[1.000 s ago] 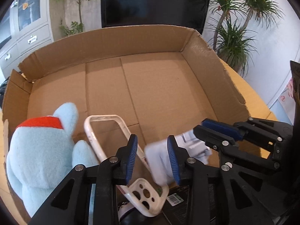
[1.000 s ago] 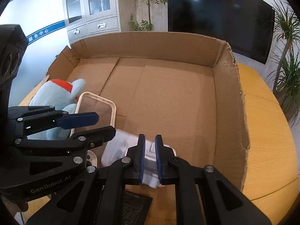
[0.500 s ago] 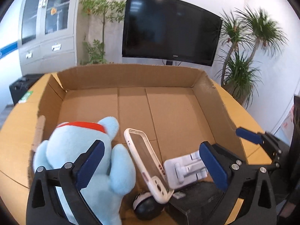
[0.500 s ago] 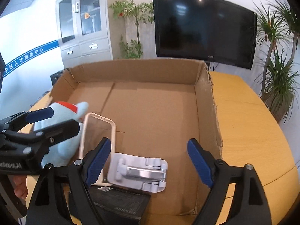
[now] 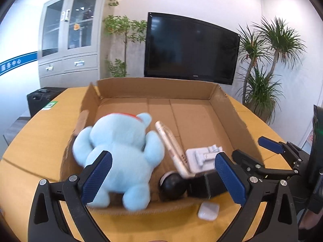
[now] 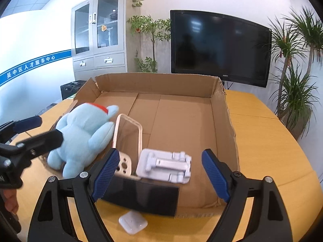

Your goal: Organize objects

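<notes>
Both tongs, left (image 5: 163,178) and right (image 6: 160,174), stand spread and empty (nothing pinched), since the white stand (image 6: 164,166) rests inside the cardboard box (image 6: 228,125).

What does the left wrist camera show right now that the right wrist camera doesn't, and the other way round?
Only the left wrist view shows the black round object at the box's near edge, hidden in the right view.

Only the right wrist view shows the phone case face-on, with its camera cutouts; the left view sees it edge-on.

Both show the cardboard box, the blue plush toy, the white folding stand, the black flat box, and the small white case lying on the table outside the box. Both grippers stand open and empty.
</notes>
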